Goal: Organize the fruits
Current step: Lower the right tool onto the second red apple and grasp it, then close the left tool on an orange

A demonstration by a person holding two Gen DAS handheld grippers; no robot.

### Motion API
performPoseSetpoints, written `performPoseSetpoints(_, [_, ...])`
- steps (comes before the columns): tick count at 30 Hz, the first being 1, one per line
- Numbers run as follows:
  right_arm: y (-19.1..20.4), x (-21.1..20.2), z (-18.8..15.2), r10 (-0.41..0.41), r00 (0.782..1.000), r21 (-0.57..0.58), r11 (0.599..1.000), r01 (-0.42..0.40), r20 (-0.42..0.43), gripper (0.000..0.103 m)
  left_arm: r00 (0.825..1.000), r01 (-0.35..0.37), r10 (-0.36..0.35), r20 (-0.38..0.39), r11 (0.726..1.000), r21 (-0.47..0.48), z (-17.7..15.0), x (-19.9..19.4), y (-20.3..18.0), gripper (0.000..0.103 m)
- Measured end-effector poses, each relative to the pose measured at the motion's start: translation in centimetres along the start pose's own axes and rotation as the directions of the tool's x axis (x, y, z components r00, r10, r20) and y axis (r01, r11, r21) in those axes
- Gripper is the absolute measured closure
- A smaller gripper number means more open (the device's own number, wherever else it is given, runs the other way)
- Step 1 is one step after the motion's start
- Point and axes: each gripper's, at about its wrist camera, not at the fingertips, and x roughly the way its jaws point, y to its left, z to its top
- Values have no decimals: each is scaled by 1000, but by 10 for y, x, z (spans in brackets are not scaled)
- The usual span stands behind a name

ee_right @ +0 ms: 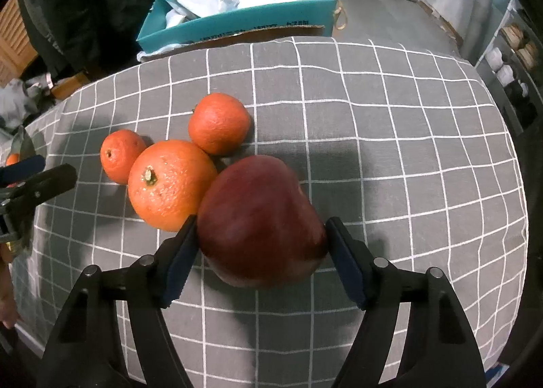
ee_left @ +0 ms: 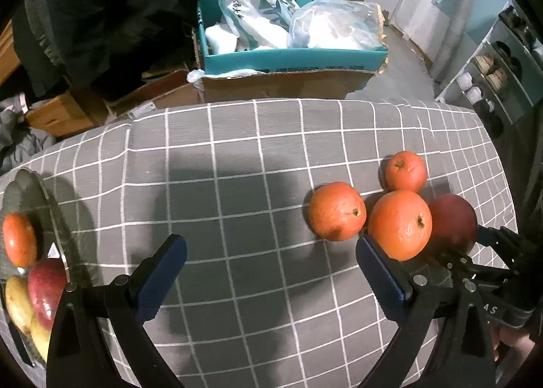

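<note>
1. My right gripper (ee_right: 261,249) straddles the dark red glossy apple (ee_right: 259,221); left pad looks touching its side, right pad just at the skin; jaws spread wide around it, firm pinch not confirmed.
2. My left gripper (ee_left: 271,272) hangs spread, nothing between its pads, over bare cloth.
3. To do it well, I judge: close evenly on the apple's widest part, lift straight; the big orange with a green stem stub (ee_right: 171,184) touches the apple and may roll.
4. Two smaller oranges (ee_right: 219,123) sit just beyond.
5. Clear glass plate (ee_left: 56,218) at far left already holds fruit; likely the destination.
6. Surface: grey cloth with white grid (ee_right: 373,150); behind, teal cardboard box (ee_left: 292,60) of plastic bags, shelves at right.
</note>
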Motion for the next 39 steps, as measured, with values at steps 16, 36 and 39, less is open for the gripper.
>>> performPoseSetpoints(16, [-30, -16, 11, -93, 992, 104, 991, 84, 91, 30, 997, 66, -67, -26, 998, -6, 15, 32, -17, 3])
performPoseSetpoints(36, [-24, -16, 13, -90, 991, 100, 992, 80, 95, 30, 987, 150, -144, -70, 986, 75, 11, 40, -38, 57])
performPoseSetpoints(39, [-22, -21, 14, -93, 990, 99, 992, 82, 107, 30, 990, 132, -129, -52, 988, 75, 10, 33, -36, 57])
